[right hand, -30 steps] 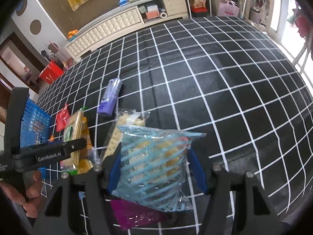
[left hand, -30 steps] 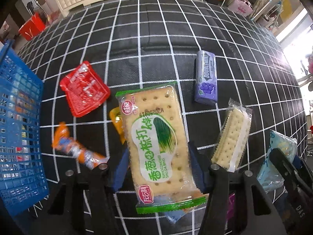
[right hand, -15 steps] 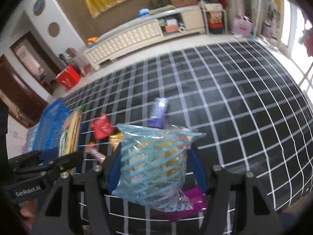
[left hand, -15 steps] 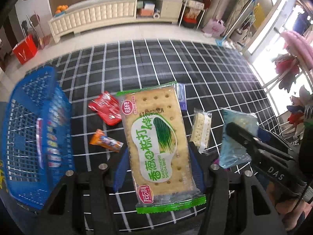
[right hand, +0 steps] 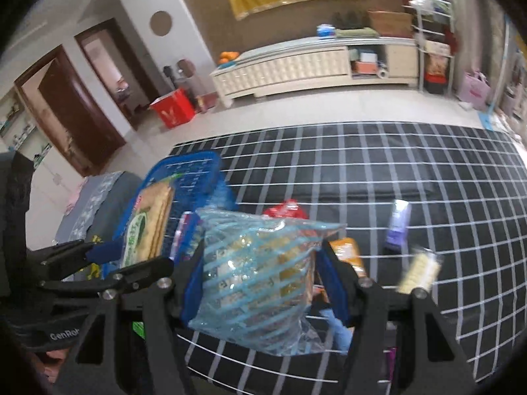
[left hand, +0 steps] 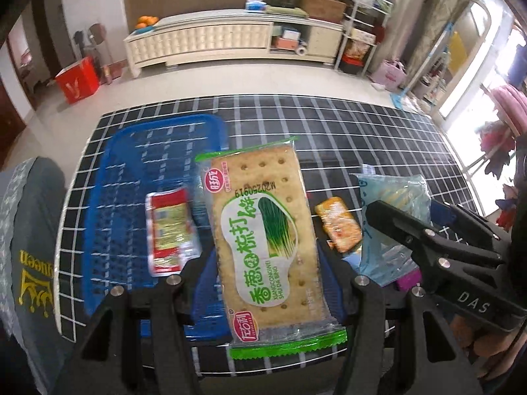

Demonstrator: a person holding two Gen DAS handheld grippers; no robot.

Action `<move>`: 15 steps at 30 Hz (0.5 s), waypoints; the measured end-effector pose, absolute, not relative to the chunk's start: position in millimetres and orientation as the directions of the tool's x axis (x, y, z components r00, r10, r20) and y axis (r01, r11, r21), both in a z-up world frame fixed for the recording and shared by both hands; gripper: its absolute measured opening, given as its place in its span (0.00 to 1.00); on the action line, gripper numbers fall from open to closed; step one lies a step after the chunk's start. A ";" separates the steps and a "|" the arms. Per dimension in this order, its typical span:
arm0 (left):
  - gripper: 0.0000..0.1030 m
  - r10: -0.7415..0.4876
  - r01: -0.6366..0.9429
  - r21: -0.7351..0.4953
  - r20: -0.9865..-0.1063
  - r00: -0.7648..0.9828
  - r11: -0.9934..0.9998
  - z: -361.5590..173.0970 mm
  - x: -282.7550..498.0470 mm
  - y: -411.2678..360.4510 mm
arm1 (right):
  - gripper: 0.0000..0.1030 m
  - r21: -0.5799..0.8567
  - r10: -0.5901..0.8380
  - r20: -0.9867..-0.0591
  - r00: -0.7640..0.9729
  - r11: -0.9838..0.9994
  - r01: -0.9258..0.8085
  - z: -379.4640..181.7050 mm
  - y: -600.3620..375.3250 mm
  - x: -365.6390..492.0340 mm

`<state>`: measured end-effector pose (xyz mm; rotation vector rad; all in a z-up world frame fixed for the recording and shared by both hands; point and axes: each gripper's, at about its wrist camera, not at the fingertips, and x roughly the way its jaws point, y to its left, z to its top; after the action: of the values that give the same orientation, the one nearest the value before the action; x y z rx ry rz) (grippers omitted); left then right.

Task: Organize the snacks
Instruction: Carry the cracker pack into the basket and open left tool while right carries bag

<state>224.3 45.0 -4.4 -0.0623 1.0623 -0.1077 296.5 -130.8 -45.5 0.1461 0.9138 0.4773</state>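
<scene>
A: Between the pads of the left gripper (left hand: 263, 279), the scallion cracker pack (left hand: 263, 233) is being pinched across its width, long axis running straight out along the fingers, green-edged end nearest the cam.

B: And the basket?

A: Blue basket (left hand: 131, 151) is lying below and to the left of that pack, w/ a red-and-yellow packet (left hand: 169, 230) already inside. Left is the nearer one, I'd say.

B: Right side?

A: Right gripper (right hand: 263, 283) is squeezing the striped blue bag (right hand: 260, 279), held up off the checked cloth (right hand: 428, 177), basket ahead and off to its left.

B: Rest?

A: Right of the basket, farther out on the cloth: orange packet (left hand: 339, 223), red pouch (right hand: 285, 209), purple pack (right hand: 398, 227), small cracker sleeve (right hand: 418, 271).
</scene>
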 end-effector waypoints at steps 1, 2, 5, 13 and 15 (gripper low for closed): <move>0.52 -0.108 0.043 -0.100 -0.869 0.482 0.994 -5.2 223.6 55.4 | 0.65 0.324 0.465 -0.726 0.507 0.881 -0.344 -47.0 -123.0 298.3; 0.52 -0.102 0.036 -0.096 -0.870 0.482 0.995 -5.7 222.6 61.3 | 0.65 0.325 0.471 -0.727 0.499 0.877 -0.354 -48.5 -115.0 299.9; 0.52 -0.076 0.016 -0.078 -0.875 0.477 0.997 -10.0 221.5 84.3 | 0.65 0.327 0.486 -0.738 0.468 0.864 -0.383 -54.6 -91.5 304.2; 0.53 -0.049 -0.027 -0.067 -0.901 0.432 0.997 -43.0 237.0 116.7 | 0.65 0.309 0.477 -0.764 0.435 0.862 -0.402 -66.3 -59.6 308.7; 0.53 -0.062 -0.011 -0.073 -0.912 0.406 0.997 -55.4 243.9 115.4 | 0.65 0.302 0.469 -0.767 0.437 0.866 -0.399 -67.8 -59.9 310.9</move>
<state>243.9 115.4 -55.4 -0.0707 1.1521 -0.0325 310.9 -59.9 -67.8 0.0797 0.9796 0.5399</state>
